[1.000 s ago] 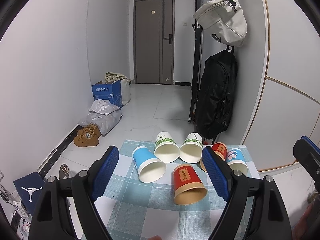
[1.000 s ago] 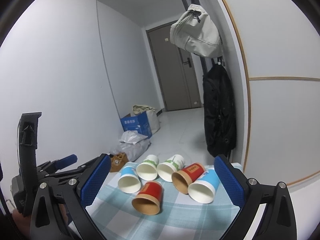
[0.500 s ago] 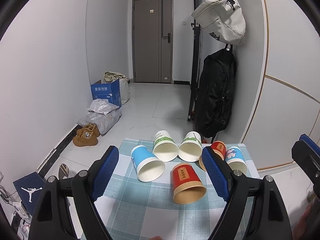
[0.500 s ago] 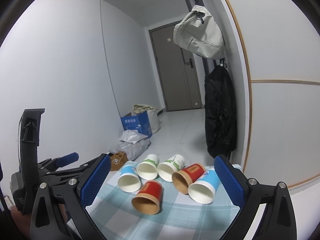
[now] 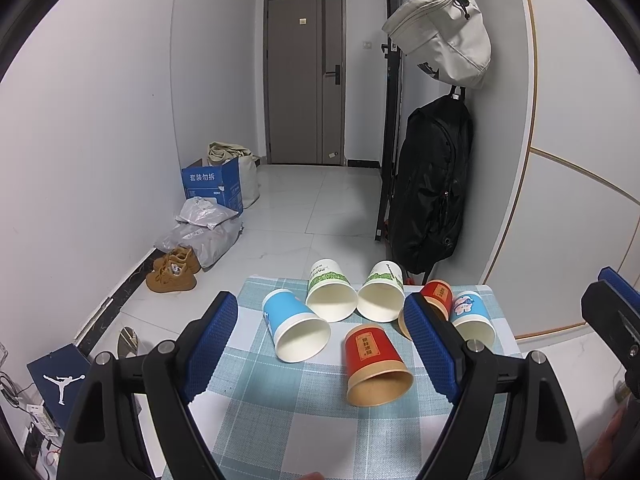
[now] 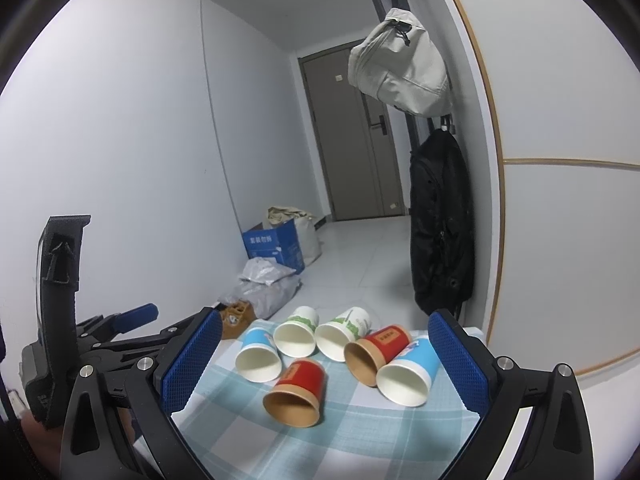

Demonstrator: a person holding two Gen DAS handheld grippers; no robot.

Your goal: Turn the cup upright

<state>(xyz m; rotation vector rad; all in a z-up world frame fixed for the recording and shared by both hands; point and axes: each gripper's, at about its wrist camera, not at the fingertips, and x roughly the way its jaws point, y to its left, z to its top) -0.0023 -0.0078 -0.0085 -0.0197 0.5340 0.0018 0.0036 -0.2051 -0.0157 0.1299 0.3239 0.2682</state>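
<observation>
While the left wrist view hides part of one red cup behind a blue finger pad, the right wrist view shows all six paper cups lying on their sides on the checked bench cloth (image 6: 360, 432). Left gripper (image 5: 320, 348) and right gripper (image 6: 324, 364) hover low, fingers spread wide, holding nothing. Nearest red cup (image 6: 298, 394) lies lower centre.

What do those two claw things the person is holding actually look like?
Each is a black plastic frame shaped like a fork. The left gripper and the right gripper both end in two flat fingers faced with bright blue, dimpled rubber pads. Silver screw heads dot the black arms. No cables or sleeves show.
</observation>
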